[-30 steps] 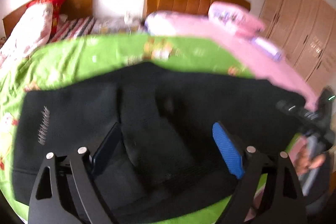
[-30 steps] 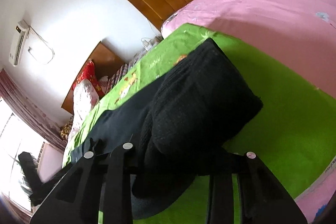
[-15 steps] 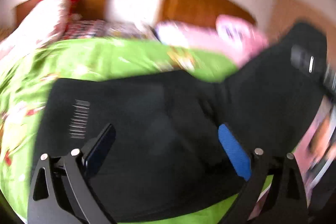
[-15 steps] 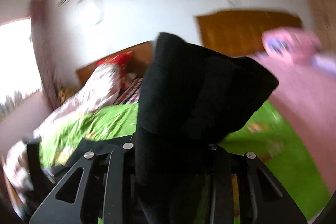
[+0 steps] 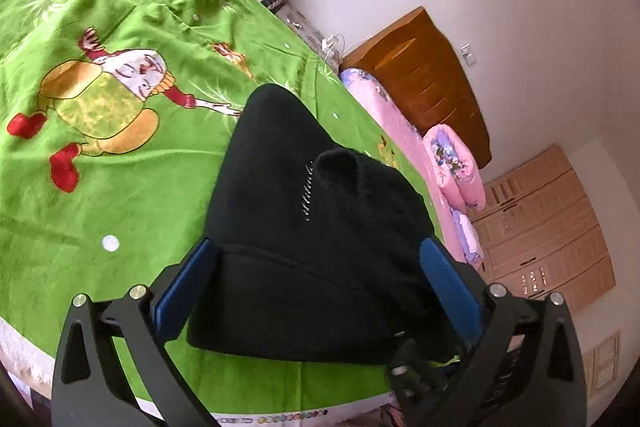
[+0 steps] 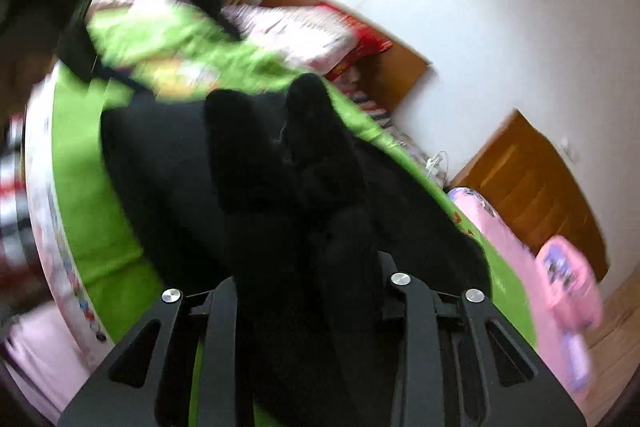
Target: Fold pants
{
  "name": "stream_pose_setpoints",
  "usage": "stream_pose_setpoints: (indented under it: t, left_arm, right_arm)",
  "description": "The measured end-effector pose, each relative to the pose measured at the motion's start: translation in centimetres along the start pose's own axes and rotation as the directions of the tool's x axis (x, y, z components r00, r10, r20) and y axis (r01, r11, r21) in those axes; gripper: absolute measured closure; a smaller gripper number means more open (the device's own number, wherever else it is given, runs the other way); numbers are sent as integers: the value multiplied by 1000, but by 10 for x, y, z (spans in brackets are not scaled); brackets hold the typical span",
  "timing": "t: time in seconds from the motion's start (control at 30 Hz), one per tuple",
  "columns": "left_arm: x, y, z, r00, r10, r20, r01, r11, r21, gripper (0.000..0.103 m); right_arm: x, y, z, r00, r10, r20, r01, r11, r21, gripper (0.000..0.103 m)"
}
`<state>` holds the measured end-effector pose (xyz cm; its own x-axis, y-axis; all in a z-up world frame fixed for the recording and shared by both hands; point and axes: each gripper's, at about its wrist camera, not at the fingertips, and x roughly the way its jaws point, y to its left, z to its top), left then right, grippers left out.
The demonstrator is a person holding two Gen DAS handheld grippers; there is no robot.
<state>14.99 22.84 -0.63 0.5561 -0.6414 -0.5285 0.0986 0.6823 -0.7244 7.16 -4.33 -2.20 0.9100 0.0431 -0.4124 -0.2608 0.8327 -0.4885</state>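
While the left hand-held gripper (image 5: pixel 316 291) has just been opening wide astride the pants (image 5: pixel 316 227) at lower centre on the green blanket (image 5: pixel 120 167), the right hand-held gripper (image 6: pixel 316 315), jaws just narrowing, clamps their fabric.

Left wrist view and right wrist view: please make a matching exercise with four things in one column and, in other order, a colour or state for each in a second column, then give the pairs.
Things:
1. pants
2. blanket
3. left gripper
4. right gripper

Colour or state:
A. green, with a cartoon figure
B. jaws wide apart, blue pads on both sides of the cloth
C. black, folded on the bed
D. jaws narrow, black cloth bunched between them

Pairs: 1-C, 2-A, 3-B, 4-D
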Motion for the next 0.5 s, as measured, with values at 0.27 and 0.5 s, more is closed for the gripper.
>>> stream_pose_setpoints:
  t: [0.27,0.5]
  left_arm:
    - [22,-82,10,954,-248,-168,259,965,48,2]
    - [93,-101,12,884,-289,-367,297,954,-35,2]
  right_arm:
    - [-19,-32,-4,983,-139,118,128,987,100,75]
    - [-5,11,-15,980,-167,108,180,976,-120,75]
